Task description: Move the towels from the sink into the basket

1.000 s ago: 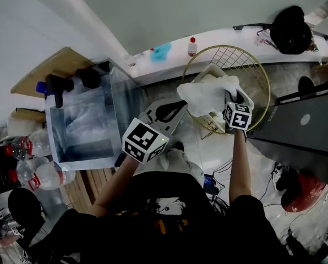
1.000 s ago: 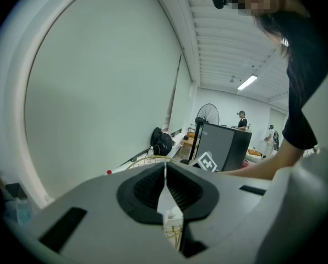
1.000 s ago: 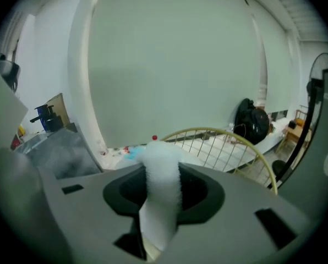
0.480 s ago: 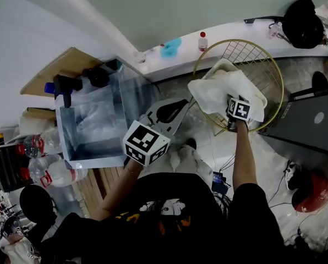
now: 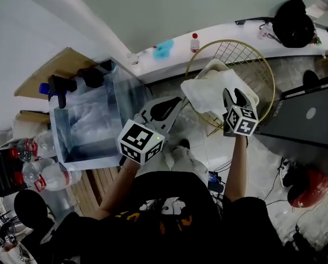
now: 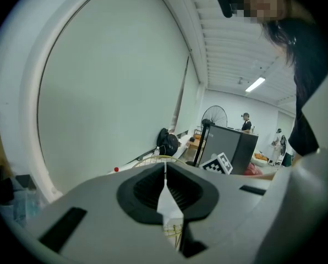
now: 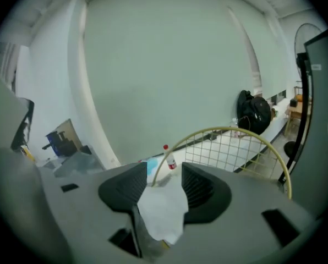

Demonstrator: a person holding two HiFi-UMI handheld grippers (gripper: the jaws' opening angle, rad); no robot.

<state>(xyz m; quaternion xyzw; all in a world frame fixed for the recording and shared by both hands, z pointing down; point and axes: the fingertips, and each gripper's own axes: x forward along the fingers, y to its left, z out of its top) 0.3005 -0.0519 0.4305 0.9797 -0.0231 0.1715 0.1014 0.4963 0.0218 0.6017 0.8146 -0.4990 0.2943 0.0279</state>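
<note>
At the upper right of the head view, the white towel (image 5: pixel 211 92) lay draped over the near rim of the gold wire basket (image 5: pixel 246 59). The right gripper (image 5: pixel 234 95) was just beside it. Its 2 jaws had just been opening and stood released, with the towel loose between them. Near centre, the left gripper (image 5: pixel 175 104) was clenched on nothing, beside the sink (image 5: pixel 87 131) at the left.

I take this for a lab or workshop hall. The left gripper view shows a strip light (image 6: pixel 255 84) at one o'clock and a pedestal fan (image 6: pixel 214 116) at three. Below me stand a clear-walled sink (image 5: pixel 123 95) at nine and plastic bottles (image 5: pixel 40 175) at eight.
</note>
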